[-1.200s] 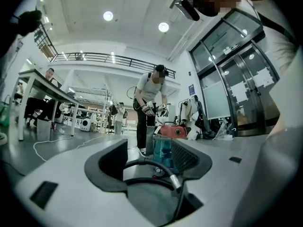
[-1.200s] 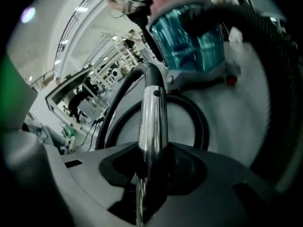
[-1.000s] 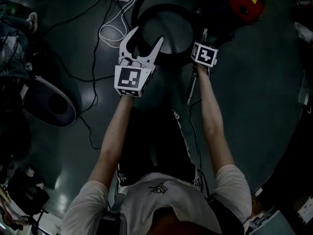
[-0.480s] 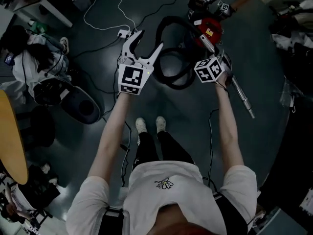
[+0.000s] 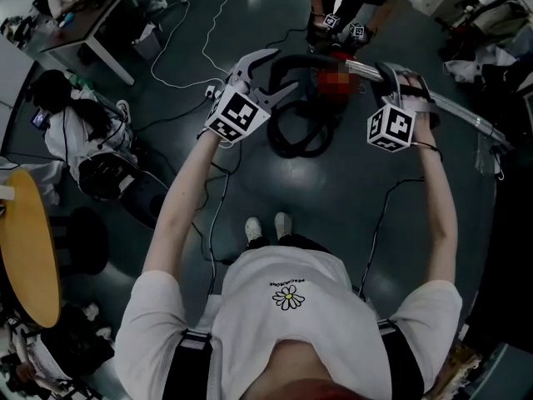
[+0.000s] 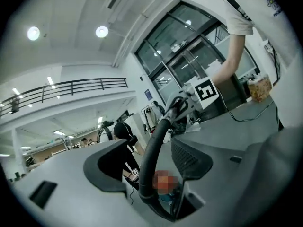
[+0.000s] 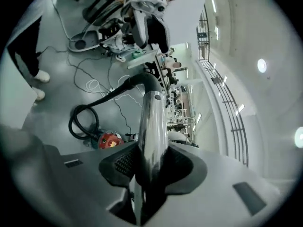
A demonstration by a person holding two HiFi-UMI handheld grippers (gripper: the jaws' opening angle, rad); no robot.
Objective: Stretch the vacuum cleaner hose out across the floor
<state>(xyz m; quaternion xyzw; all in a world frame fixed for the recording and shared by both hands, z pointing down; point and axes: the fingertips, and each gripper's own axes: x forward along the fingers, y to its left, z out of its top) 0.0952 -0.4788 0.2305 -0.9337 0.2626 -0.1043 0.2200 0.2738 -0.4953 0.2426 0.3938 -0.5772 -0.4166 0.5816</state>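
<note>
The red vacuum cleaner (image 5: 326,63) stands on the dark floor with its black hose (image 5: 300,136) coiled beside it. From the coil (image 7: 83,122) the hose rises to a chrome wand (image 5: 466,115). My right gripper (image 5: 404,86) is shut on that wand (image 7: 152,122), which is held high and about level. My left gripper (image 5: 281,71) is raised beside it with its jaws open. The hose (image 6: 154,150) runs up between those jaws (image 6: 151,164) without being clamped.
Another person (image 5: 341,7) with grippers stands just beyond the vacuum. A white power strip and cables (image 5: 212,90) trail over the floor at left. A desk (image 5: 92,23), chairs (image 5: 108,169) and a round yellow table (image 5: 25,248) fill the left side.
Both grippers have risen far above the floor as the person straightened up. The right one lifted the wand and rolled over. The hose now passes between the left jaws.
</note>
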